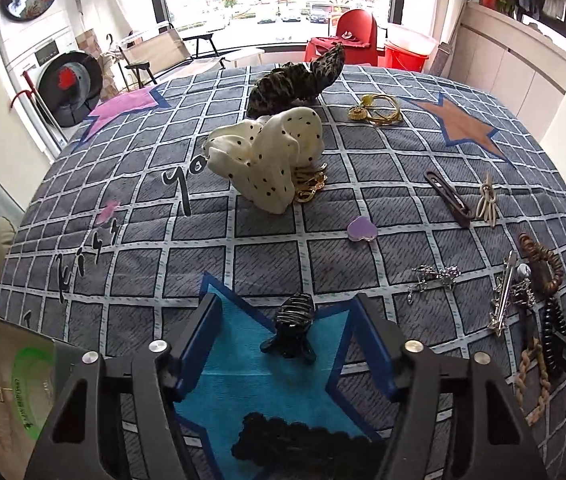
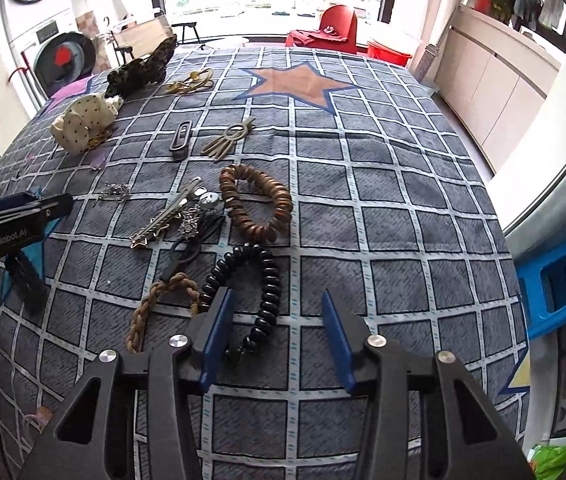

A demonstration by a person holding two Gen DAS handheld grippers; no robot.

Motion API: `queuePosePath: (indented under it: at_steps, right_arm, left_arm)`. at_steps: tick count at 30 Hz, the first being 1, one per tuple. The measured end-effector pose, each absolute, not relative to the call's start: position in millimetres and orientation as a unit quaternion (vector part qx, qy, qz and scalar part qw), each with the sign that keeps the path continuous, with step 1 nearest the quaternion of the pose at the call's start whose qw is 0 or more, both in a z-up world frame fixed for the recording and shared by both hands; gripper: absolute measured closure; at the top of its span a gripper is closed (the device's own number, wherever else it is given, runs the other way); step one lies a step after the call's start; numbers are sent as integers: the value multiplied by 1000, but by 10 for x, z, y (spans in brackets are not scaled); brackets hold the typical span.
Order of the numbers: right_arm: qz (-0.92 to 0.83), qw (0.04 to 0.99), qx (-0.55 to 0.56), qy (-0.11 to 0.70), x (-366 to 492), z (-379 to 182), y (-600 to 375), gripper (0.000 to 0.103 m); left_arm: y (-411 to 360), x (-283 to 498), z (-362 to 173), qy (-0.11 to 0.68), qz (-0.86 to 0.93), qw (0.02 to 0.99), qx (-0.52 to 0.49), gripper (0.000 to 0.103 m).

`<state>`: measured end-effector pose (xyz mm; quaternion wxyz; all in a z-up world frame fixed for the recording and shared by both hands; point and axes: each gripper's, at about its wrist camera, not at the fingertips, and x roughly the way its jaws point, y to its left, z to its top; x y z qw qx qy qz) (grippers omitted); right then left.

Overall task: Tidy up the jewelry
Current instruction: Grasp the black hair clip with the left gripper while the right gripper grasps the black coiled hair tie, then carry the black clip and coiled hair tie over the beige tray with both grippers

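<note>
Surface: a counter [image 1: 363, 208] under a grey checked cloth printed with coloured stars and black lettering.
Landmark: the blue star [image 1: 243, 368] printed at the near edge, seen in the left wrist view.
Left hand-held gripper [image 1: 287, 332]: jaws wide apart over the blue star, holding nothing; the black claw clip sits between them without touching either finger.
Black claw clip [image 1: 291, 330]: lying on the blue star, near its upper point.
Black scrunchie [image 1: 303, 440]: also on the blue star, at its near end, partly hidden by the gripper body.
Purple heart clip [image 1: 361, 230]: beyond the blue star, slightly to its right.
White dotted scrunchie [image 1: 271, 160]: well beyond the blue star, with a gold chain [image 1: 311, 188] tucked against its right side.
Leopard scrunchie [image 1: 295, 80]: farther still, just behind the white one.
Gold bangles [image 1: 379, 110]: far side, right of the leopard scrunchie.
Right hand-held gripper [image 2: 275, 340]: jaws wide apart and empty, hovering well right of the blue star; the black spiral hair tie [image 2: 263, 296] lies on the cloth between and just ahead of its fingers.
Brown spiral hair tie [image 2: 259, 204]: just beyond the black one.
Braided tan band [image 2: 155, 304]: just left of the black spiral hair tie.
Silver hair pin [image 2: 167, 212]: among a small tangle of silver pieces left of the brown spiral hair tie.
Dark brown clip [image 2: 181, 140] and cream clip [image 2: 229, 140]: side by side, farther out, well right of the blue star.
</note>
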<state>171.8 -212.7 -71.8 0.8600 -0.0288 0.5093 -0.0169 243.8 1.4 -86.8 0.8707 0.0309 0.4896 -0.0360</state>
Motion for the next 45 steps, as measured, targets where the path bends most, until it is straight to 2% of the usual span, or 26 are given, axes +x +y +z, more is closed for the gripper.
queuePosePath:
  at_steps: [1, 2, 4, 5, 6, 15, 27, 45]
  right_arm:
    - [-15, 860, -27, 510, 1721, -718, -2123, 60]
    - [-12, 860, -25, 510, 1718, -716, -2117, 64]
    - [-9, 861, -29, 508, 1714, -713, -2085, 75]
    - [-6, 861, -30, 508, 1715, -714, -2069, 85]
    - [-5, 861, -30, 508, 1711, -713, -2057, 92]
    - [-2, 867, 21, 497, 1582, -635, -2229, 92]
    - [25, 872, 58, 486, 1129, -345, -2242, 92]
    - [96, 875, 38, 473, 697, 9, -1357, 92]
  left_arm:
    - [22, 2429, -856, 488, -39, 871, 30, 53]
    - [22, 2426, -851, 488, -39, 872, 32, 57]
    - [21, 2423, -845, 487, -42, 872, 32, 79]
    - [22, 2421, -845, 488, -43, 871, 32, 84]
    - [27, 2416, -844, 487, -42, 872, 32, 84]
    - [66, 2204, -636, 466, -59, 883, 18, 84]
    - [137, 1526, -229, 440, -98, 893, 4, 84]
    - [1168, 513, 48, 410, -52, 909, -55, 84]
